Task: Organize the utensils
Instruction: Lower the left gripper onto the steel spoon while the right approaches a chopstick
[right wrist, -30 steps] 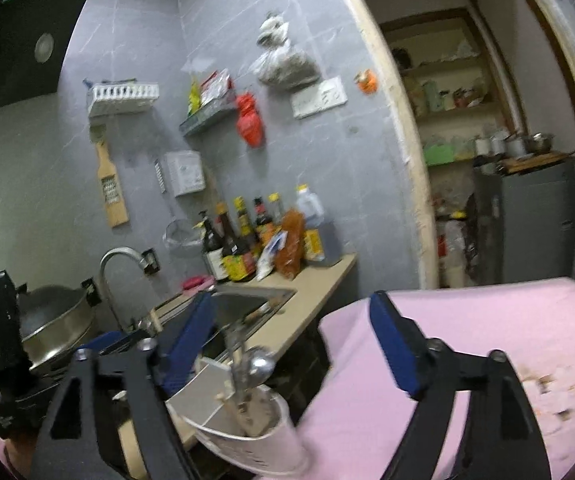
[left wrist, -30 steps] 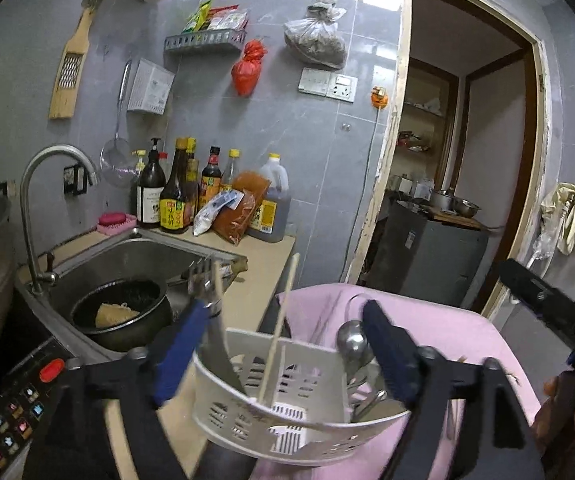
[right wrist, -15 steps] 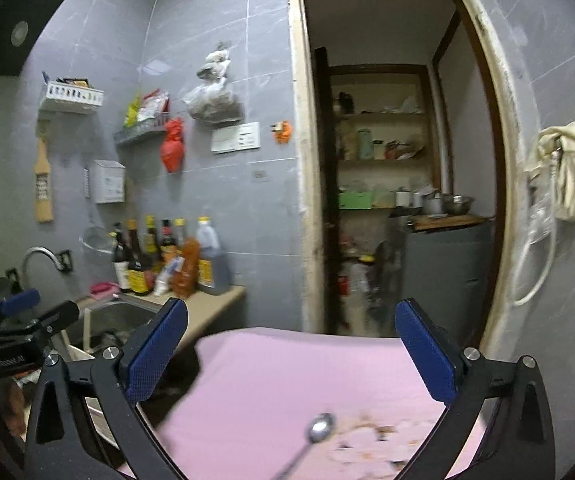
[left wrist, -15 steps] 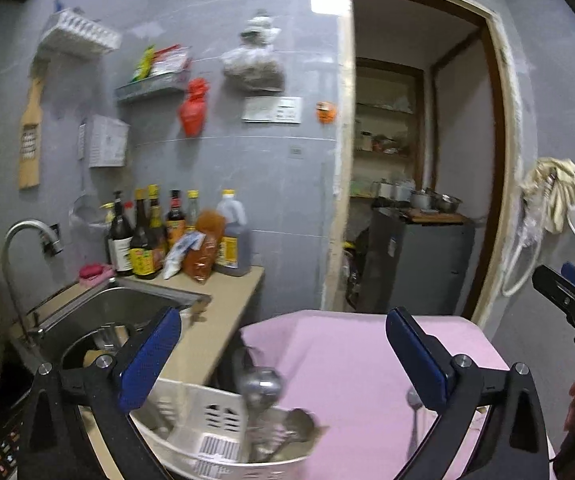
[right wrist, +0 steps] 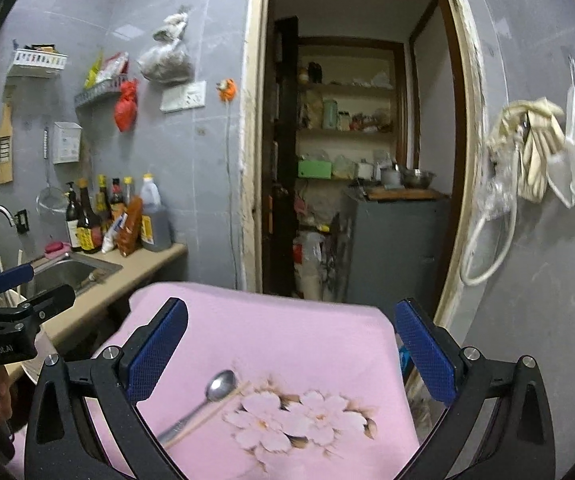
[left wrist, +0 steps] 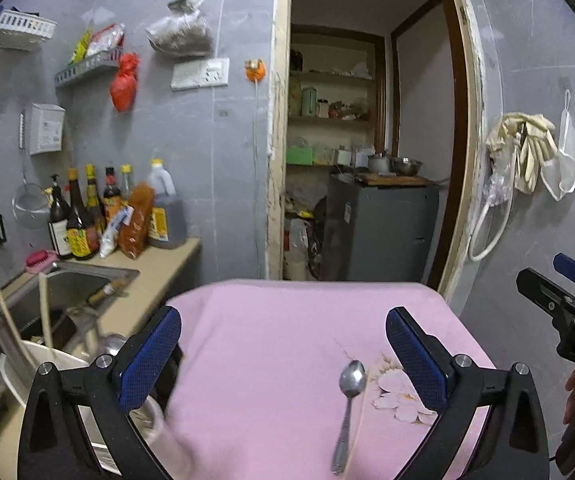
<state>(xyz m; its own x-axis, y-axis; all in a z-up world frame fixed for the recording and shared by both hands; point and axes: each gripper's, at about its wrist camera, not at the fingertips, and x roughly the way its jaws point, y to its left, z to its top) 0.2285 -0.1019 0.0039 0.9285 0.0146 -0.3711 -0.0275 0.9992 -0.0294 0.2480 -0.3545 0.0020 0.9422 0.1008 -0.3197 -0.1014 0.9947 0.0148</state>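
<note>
**Both grippers wide over a lone spoon on the pink cloth**

I have the left gripper [left wrist: 283, 352] spread wide, nothing between its blue pads. Its jaws have just been opening, and nothing sits between them but bare cloth. The right gripper [right wrist: 291, 344] stands just as wide and just as empty, its jaws likewise just opened.

Ahead of both lies a metal spoon [left wrist: 349, 396] on the pink flowered cloth [left wrist: 271, 320] that covers the desk. From the left gripper, the spoon rests below and toward its right finger, bowl pointing away from me, handle running back toward the camera. From the right gripper, the same spoon [right wrist: 203, 404] lies low and toward its left finger, slanting, with a thin wooden chopstick [right wrist: 211, 412] touching alongside it. Neither gripper touches the spoon.

Off to the left of the left gripper, partly behind its left finger, stands the white utensil holder [left wrist: 27, 372], chopsticks [left wrist: 45, 312] sticking up from it and a ladle's rounded bowl [left wrist: 111, 344] showing at its rim, blurred. Farther left sits the steel sink [left wrist: 71, 284], with sauce bottles [left wrist: 83, 216] lined along the wall behind it.
</note>
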